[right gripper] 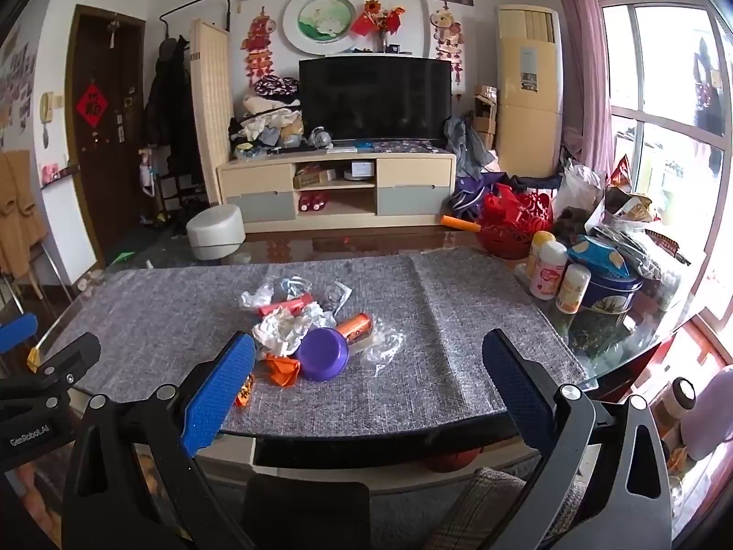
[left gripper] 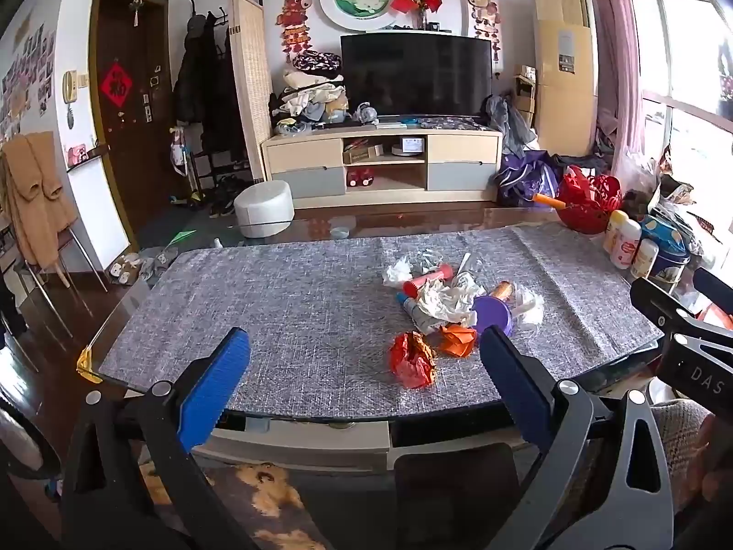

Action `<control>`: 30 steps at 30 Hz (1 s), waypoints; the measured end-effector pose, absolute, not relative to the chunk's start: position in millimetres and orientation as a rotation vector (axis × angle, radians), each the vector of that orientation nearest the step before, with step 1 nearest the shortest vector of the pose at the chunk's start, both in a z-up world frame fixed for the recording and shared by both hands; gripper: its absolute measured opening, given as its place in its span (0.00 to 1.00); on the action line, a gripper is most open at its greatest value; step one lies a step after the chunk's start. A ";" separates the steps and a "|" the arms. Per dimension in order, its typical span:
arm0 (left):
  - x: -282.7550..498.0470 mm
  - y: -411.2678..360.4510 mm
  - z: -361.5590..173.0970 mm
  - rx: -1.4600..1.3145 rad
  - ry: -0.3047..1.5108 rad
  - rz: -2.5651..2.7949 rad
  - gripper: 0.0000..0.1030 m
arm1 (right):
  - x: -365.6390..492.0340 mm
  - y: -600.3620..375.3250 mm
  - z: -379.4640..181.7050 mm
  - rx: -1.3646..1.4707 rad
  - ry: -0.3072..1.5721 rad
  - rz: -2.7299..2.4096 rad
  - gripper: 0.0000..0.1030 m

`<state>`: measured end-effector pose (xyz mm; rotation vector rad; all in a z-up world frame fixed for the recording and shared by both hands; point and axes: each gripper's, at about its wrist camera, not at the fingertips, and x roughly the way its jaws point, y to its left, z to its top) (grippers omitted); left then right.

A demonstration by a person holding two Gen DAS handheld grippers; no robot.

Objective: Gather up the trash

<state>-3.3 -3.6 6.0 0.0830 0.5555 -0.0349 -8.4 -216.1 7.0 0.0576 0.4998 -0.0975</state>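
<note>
Left gripper (left gripper: 366,366), black frame with blue ribbed pads: jaws spread wide, nothing between the pads, nothing touched. It hangs over the near edge of the glass-topped table (left gripper: 114,316), angled down at the grey woven table mat (left gripper: 275,302). Right gripper (right gripper: 369,366), same build: jaws also at full spread, empty, touching nothing, above the near table edge.

Trash sits in one loose pile on the mat, well ahead of both grippers. In the left view the pile is right of centre, just beyond the right pad. Nearest piece: crumpled red-orange foil wrapper (left gripper: 412,360), lying on its own at the front of the pile. Just behind it a folded orange paper scrap (left gripper: 457,340), then a round purple plastic lid (left gripper: 491,314), crumpled white tissue paper (left gripper: 446,298), a red tube-shaped wrapper (left gripper: 428,280), an orange snack tube (left gripper: 500,288) and clear plastic film (left gripper: 527,305).

In the right view the same pile is left of centre; the left pad partly hides the red-orange wrapper, and the purple lid shows just beyond that pad.

At the table's right side, apart from the pile: white and yellow plastic bottles (right gripper: 547,275), a dark blue round tin (right gripper: 609,293), a red cut-out basket (right gripper: 513,224).
</note>
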 end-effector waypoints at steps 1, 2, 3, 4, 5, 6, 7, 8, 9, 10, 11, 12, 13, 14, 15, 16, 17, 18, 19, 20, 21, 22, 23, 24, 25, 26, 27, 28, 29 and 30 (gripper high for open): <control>-3.1 -3.8 6.5 0.082 0.555 -0.035 0.92 | -8.3 -215.3 7.3 0.058 0.500 -0.097 0.97; -2.9 -4.0 6.9 0.082 0.554 -0.036 0.92 | -8.7 -216.3 6.1 0.059 0.498 -0.098 0.97; -3.6 -4.1 6.4 0.083 0.553 -0.035 0.92 | -8.6 -216.4 5.8 0.060 0.498 -0.097 0.97; -3.7 -4.0 6.5 0.083 0.553 -0.036 0.92 | -8.8 -215.3 6.4 0.062 0.497 -0.097 0.97; -3.6 -4.4 6.8 0.084 0.553 -0.037 0.92 | -9.5 -219.1 5.2 0.064 0.495 -0.096 0.97; -3.5 -4.7 7.2 0.085 0.553 -0.037 0.92 | -9.8 -218.4 5.5 0.064 0.494 -0.096 0.97; -3.2 -5.0 7.5 0.086 0.552 -0.038 0.92 | -9.5 -218.5 5.5 0.065 0.495 -0.095 0.97; -2.9 -5.2 7.8 0.087 0.552 -0.038 0.92 | -9.1 -219.3 5.5 0.066 0.496 -0.094 0.97; -2.4 -5.4 8.1 0.087 0.553 -0.039 0.92 | -9.6 -220.3 6.4 0.067 0.495 -0.093 0.97; -1.8 -5.6 8.4 0.087 0.553 -0.040 0.92 | -9.7 -219.7 6.9 0.067 0.495 -0.092 0.97; -1.2 -5.8 8.7 0.087 0.553 -0.040 0.92 | -9.6 -220.4 6.2 0.068 0.494 -0.093 0.97; -3.8 -6.5 9.4 0.088 0.551 -0.039 0.92 | -9.6 -220.4 6.3 0.069 0.494 -0.093 0.97; -3.5 -6.7 10.0 0.089 0.552 -0.040 0.92 | -9.9 -220.3 6.6 0.070 0.494 -0.093 0.97; -3.2 -6.8 10.7 0.089 0.552 -0.040 0.92 | -10.0 -220.2 6.4 0.069 0.493 -0.093 0.97; -3.0 -6.8 11.4 0.089 0.552 -0.040 0.92 | -9.9 -220.3 6.3 0.069 0.494 -0.093 0.97; -3.9 -7.1 8.9 0.088 0.550 -0.038 0.92 | -10.1 -219.9 6.6 0.070 0.494 -0.093 0.97; -3.6 -7.3 9.3 0.087 0.550 -0.037 0.92 | -10.2 -220.2 6.7 0.071 0.495 -0.092 0.97; -3.1 -7.5 9.8 0.087 0.551 -0.036 0.92 | -10.2 -220.3 6.6 0.071 0.495 -0.092 0.97; -4.2 -6.7 8.7 0.088 0.550 -0.038 0.92 | -10.3 -220.1 6.7 0.071 0.495 -0.092 0.97; -4.0 -7.1 9.2 0.087 0.550 -0.037 0.92 | -10.3 -220.5 6.5 0.071 0.495 -0.092 0.97; -3.8 -7.6 9.8 0.087 0.550 -0.036 0.92 | -10.5 -220.0 6.9 0.070 0.495 -0.091 0.97; -4.4 -6.5 9.1 0.088 0.549 -0.039 0.92 | -10.6 -220.2 6.8 0.071 0.494 -0.091 0.97; -4.4 -6.5 9.1 0.088 0.548 -0.039 0.92 | -10.4 -220.5 6.3 0.072 0.494 -0.092 0.97; -4.2 -7.0 9.5 0.088 0.549 -0.040 0.92 | -10.7 -220.3 6.6 0.074 0.494 -0.091 0.97; -3.9 -7.6 9.9 0.088 0.550 -0.041 0.92 | -10.3 -220.1 6.6 0.074 0.495 -0.091 0.97; -3.7 -8.1 10.4 0.088 0.550 -0.043 0.92 | -10.4 -220.2 6.8 0.075 0.495 -0.091 0.97; -3.6 -8.6 10.9 0.088 0.550 -0.044 0.92 | -10.7 -220.1 6.6 0.074 0.494 -0.092 0.97; -3.3 -9.0 11.4 0.088 0.550 -0.045 0.92 | -10.1 -220.2 6.4 0.073 0.494 -0.094 0.97; -3.0 -9.4 12.0 0.088 0.550 -0.045 0.92 | -10.1 -220.3 6.2 0.074 0.495 -0.094 0.97; -2.7 -9.6 12.6 0.088 0.550 -0.046 0.92 | -10.2 -219.7 6.4 0.075 0.495 -0.094 0.97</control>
